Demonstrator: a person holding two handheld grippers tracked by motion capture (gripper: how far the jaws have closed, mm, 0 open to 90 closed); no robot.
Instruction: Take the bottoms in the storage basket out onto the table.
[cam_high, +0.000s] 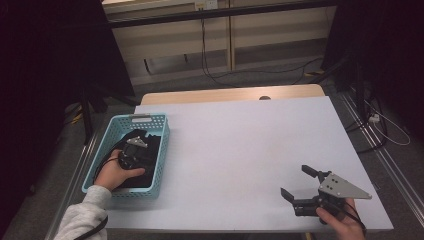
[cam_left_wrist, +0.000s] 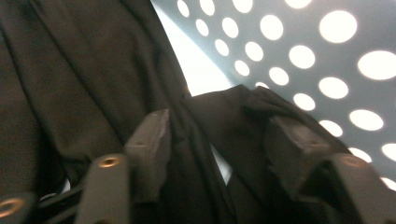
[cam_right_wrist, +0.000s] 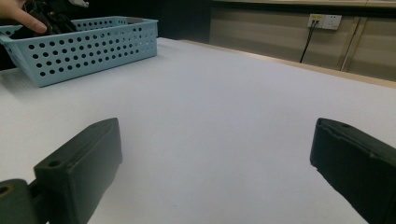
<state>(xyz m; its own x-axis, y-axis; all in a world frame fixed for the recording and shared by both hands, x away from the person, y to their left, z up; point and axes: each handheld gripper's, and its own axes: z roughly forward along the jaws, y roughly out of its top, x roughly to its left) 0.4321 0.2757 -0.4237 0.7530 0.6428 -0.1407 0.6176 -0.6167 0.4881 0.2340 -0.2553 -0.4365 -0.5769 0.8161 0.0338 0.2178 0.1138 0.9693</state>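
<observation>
The left gripper (cam_high: 136, 150) was deep in the blue basket (cam_high: 163, 150), jaws half closed around a fold of black cloth (cam_left_wrist: 93, 70) to lift it. The right gripper (cam_high: 302, 182) waited wide open and empty on the near right of the table (cam_high: 240, 145).

Light blue basket (cam_high: 160, 150) dotted with round holes, black cloth (cam_high: 147, 145), white table (cam_high: 250, 145), black claws (cam_high: 299, 186)

Left edge: blue basket (cam_high: 161, 150) packed with dark cloth (cam_high: 150, 145), left gripper (cam_high: 134, 150) inside.
Centre, far: white table (cam_high: 240, 145) unobstructed.
Near right: right gripper (cam_high: 299, 181) occupies corner.
</observation>
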